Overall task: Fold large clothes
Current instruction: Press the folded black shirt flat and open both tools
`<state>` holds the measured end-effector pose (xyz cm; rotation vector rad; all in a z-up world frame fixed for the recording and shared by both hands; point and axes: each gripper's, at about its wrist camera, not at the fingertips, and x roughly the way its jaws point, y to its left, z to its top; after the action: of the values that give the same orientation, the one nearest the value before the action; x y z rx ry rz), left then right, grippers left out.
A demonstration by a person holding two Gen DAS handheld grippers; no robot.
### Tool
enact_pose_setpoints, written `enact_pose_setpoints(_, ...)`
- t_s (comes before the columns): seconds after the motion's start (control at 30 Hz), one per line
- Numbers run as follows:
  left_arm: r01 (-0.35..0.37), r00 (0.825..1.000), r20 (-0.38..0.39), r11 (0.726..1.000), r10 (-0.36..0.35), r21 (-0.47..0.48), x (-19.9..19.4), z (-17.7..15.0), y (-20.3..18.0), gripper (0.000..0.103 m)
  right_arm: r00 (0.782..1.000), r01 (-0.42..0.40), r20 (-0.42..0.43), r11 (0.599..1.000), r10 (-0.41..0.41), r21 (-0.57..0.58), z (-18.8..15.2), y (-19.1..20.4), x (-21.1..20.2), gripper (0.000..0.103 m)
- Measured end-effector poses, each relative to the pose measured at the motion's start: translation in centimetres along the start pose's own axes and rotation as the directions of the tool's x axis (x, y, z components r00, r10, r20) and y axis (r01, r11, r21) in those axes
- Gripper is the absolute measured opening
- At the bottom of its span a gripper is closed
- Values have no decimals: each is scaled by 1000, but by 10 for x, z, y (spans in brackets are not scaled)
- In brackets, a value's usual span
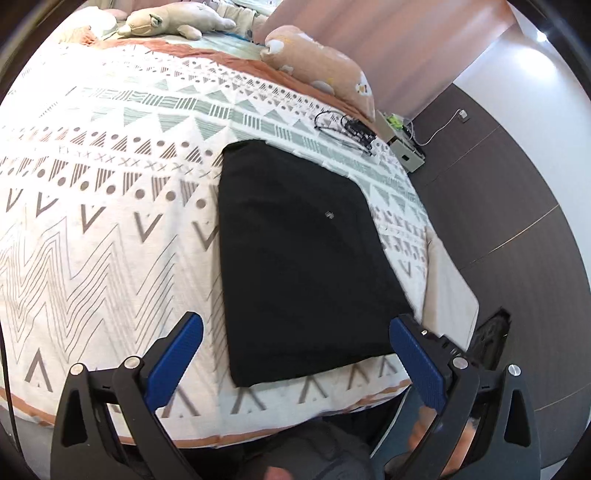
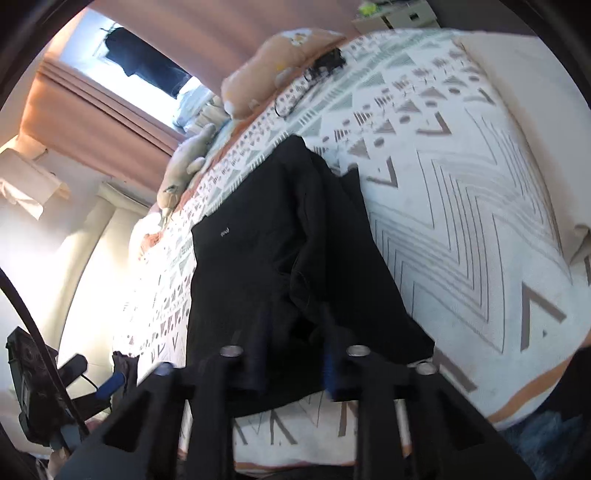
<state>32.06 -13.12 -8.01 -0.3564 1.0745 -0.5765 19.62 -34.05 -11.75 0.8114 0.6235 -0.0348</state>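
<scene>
Bed cover (image 1: 110, 221): white, printed with grey and rust triangles, dots and chevrons. It fills most of your left wrist view.
Pillow (image 1: 317, 62): peach, at 1 o'clock on the bed, beyond the garment and apart from it.
Plush toy (image 1: 173, 22): beige, lying along the head of the bed at 11 o'clock.
Cables (image 1: 347, 129): a black tangle on the cover at 1 o'clock, between the pillow and the garment's far edge, near the garment but not touching it.
Small box (image 1: 408, 155): grey, just off the bed's right edge at 2 o'clock, with a white lead running from it.
Floor (image 1: 517, 206): dark planks, right of the bed from 2 to 4 o'clock.
Curtain (image 2: 92, 114): pink, at 10 o'clock in your right wrist view, with a bright window above it.
Black garment (image 1: 303, 258): folded into a rough rectangle, flat on the cover right of centre, near edge close to the foot of the bed. It has a small pale logo on top. In the right wrist view one layer looks lifted and draped across the rest.
Left gripper (image 1: 295, 350): your blue pads stand wide apart, nothing between them; the garment's near edge lies beyond the tips.
Right gripper (image 2: 295, 365): view is blurred and the fingers dark against the cloth. The garment's near edge sits between them; you cannot tell whether they pinch it.
</scene>
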Motion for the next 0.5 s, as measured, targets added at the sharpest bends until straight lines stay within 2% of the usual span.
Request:
enact_pose_setpoints(0.13, 4, 999, -34, 999, -5, -37, 12, -9, 15, 102, 999, -13, 37, 1000, 13, -6, -3, -8, -6, 9)
enact_pose_setpoints(0.23, -2, 998, -55, 999, -1, -38, 27, -16, 17, 95, 999, -27, 36, 999, 26, 34, -9, -27, -7, 8)
enact_pose_setpoints(0.37, -8, 996, -94, 999, 4, -49, 49, -21, 18, 78, 999, -43, 30, 994, 40, 96, -15, -51, -8, 8)
enact_pose_setpoints(0.5, -8, 993, -121, 999, 2, -50, 68, -23, 18, 70, 998, -54, 28, 990, 50, 128, -21, -64, -6, 8)
